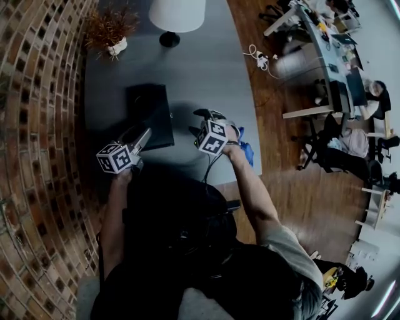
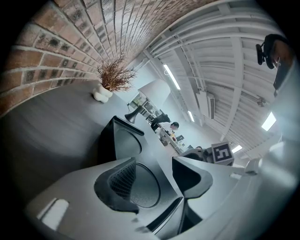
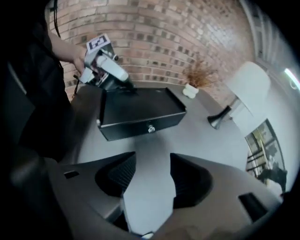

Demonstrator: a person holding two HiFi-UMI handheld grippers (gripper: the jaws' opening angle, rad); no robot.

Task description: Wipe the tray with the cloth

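Plainly the wipe has not begun. The tray (image 3: 140,108) sits on the grey table (image 1: 206,69), and the wall that bears its small knob faces the right gripper (image 3: 152,158). That gripper's jaws stand apart with only bare table between them, so it carries no cloth. A blue scrap (image 1: 247,152) by that hand may be the cloth, though I cannot tell. The left gripper (image 2: 153,163) has its jaws narrowed astride the tray's corner rim, not visibly clamped on it.

To do this well, I judge, the left should pinch that rim firmly so the tray cannot skate on the smooth top. The right must take the cloth first, then press it flat and sweep from wall to wall.

Besides the tray, the matt table carries only a white lamp (image 1: 177,15) and a dried plant (image 1: 111,31). A brick wall (image 1: 37,125) runs along the left; wood floor (image 1: 281,187) and office desks lie to the right.
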